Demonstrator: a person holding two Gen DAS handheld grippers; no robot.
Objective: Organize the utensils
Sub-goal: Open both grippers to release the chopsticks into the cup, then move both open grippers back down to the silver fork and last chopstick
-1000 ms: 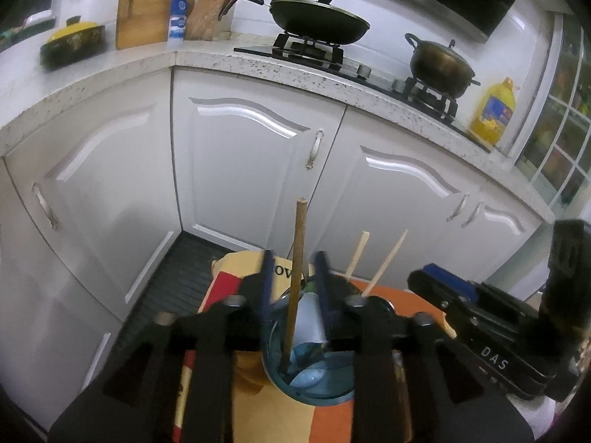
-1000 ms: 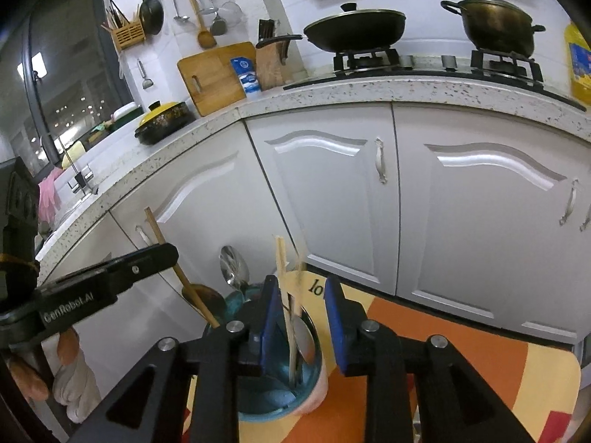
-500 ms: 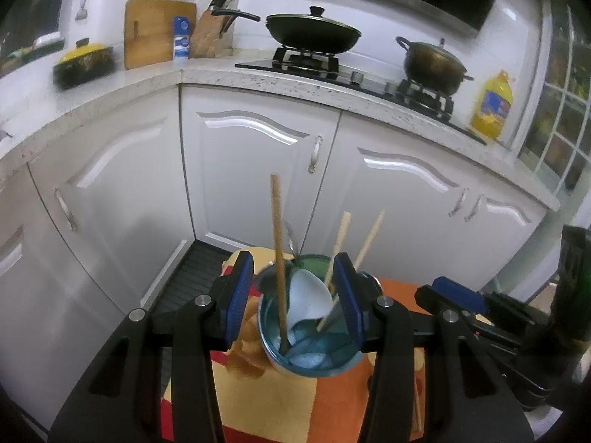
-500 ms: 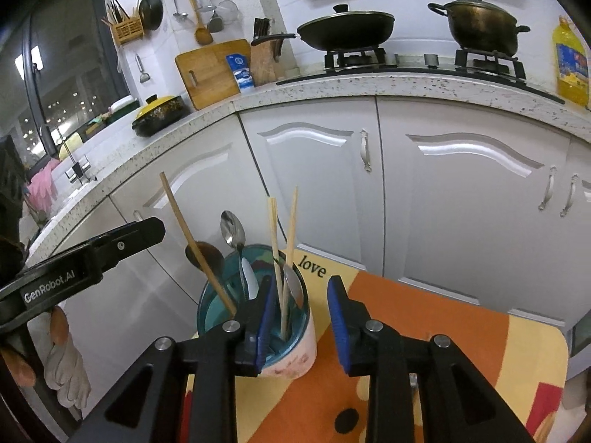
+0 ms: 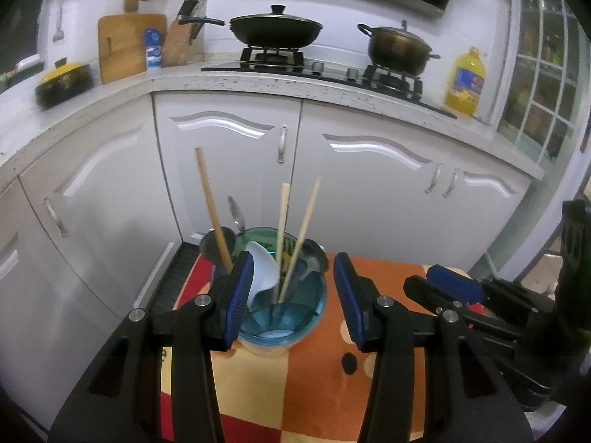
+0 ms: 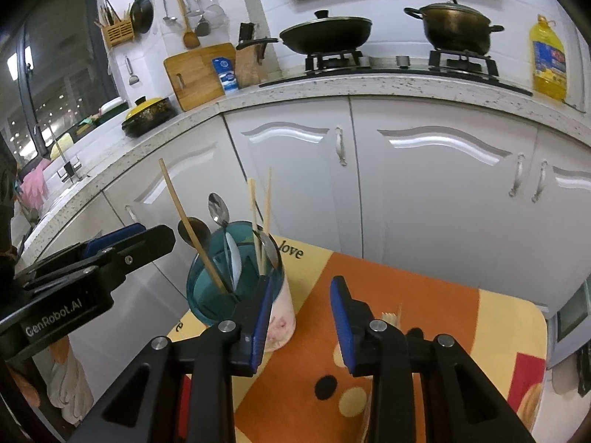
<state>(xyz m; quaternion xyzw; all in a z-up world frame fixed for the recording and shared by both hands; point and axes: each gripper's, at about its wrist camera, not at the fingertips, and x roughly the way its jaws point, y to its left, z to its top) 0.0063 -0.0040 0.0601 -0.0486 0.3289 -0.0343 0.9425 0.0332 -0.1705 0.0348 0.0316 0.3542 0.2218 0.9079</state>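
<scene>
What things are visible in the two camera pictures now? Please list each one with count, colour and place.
utensil cup: one, teal inside, on the cloth
chopsticks: two, pale wood, standing in the cup
wooden spoon: one, brown, leaning in the cup
metal spoon: one, silver, in the cup
white spoon: one, in the cup
cloth: one, orange and yellow, under the cup
wok: one, black, on the stove
pot: one, dark, on the stove
oil bottle: one, yellow, counter right
cutting board: one, wooden, against the wall
left tongs: open, empty
right tongs: opening, empty
</scene>
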